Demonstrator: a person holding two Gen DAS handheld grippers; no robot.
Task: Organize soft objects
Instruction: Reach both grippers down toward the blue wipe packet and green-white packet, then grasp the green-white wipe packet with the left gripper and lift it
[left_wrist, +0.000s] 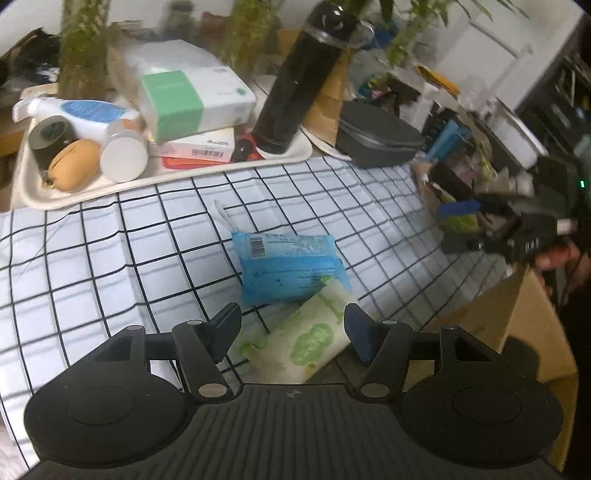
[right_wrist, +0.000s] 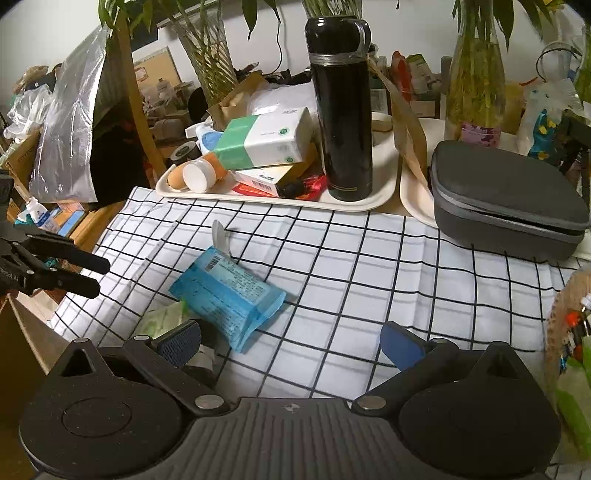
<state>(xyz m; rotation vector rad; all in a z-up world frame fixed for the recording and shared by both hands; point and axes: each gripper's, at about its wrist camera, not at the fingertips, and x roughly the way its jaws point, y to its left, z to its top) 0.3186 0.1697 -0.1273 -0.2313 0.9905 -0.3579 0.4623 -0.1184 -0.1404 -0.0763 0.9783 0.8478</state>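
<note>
below, blue wipes pack (left_wrist: 288, 267) overlaps, seemingly touching, green pack (left_wrist: 310, 338).

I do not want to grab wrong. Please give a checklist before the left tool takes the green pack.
1. Left tool open, nothing held: ok.
2. Green pack lies between its fingers: ok.
3. Blue pack overlaps the green pack's far end, may drag: not ok.
4. Right tool open, holding nothing: ok.
5. Black bottle on the tray, away from the packs: ok.
6. Fingers low enough to pinch: cannot tell.
</note>
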